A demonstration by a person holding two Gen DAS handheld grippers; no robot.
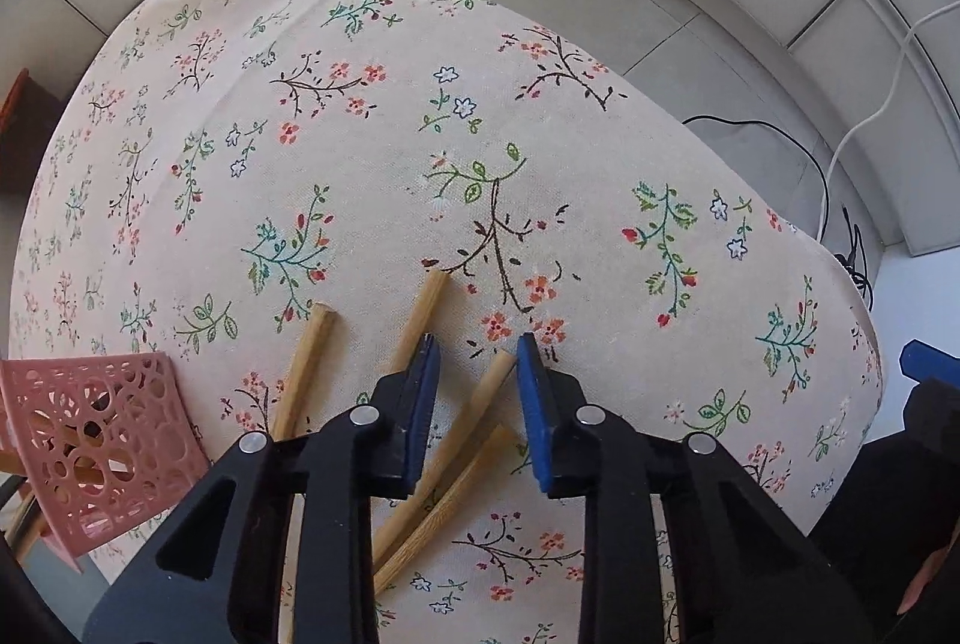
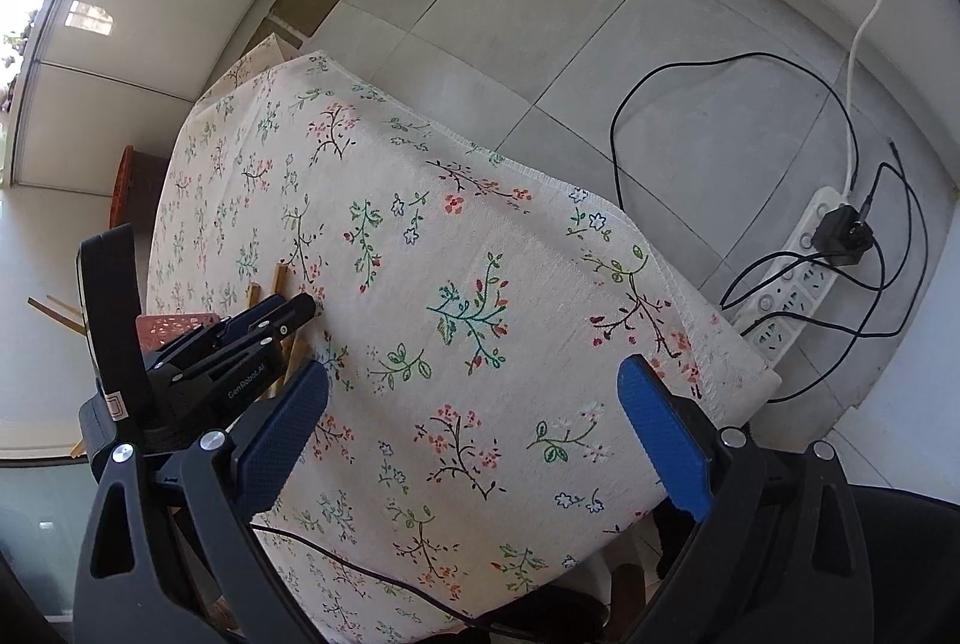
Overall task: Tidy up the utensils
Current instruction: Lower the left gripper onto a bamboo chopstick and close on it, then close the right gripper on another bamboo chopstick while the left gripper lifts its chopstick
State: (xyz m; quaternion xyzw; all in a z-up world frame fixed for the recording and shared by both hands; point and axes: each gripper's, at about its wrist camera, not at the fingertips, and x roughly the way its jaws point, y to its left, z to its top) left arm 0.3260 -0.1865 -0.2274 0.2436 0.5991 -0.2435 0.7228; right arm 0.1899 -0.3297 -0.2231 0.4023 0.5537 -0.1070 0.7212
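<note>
Several wooden chopsticks (image 1: 456,440) lie fanned out on the floral tablecloth (image 1: 372,152), their far ends pointing away from me. My left gripper (image 1: 477,353) hovers just over them, jaws partly open, with one chopstick end between the blue pads (image 1: 534,404); nothing is clamped. A pink perforated utensil basket (image 1: 102,440) lies at the left, with chopsticks showing through it. In the right wrist view my right gripper (image 2: 474,392) is wide open and empty above the cloth, and the left gripper (image 2: 288,314) shows at its left over the chopsticks (image 2: 279,281).
The table's right edge (image 2: 690,296) drops to a tiled floor. A white power strip (image 2: 798,278) with black cables lies on the floor there. A brown wooden object (image 2: 123,194) stands past the table's far left. A black cable (image 2: 360,566) crosses the near cloth.
</note>
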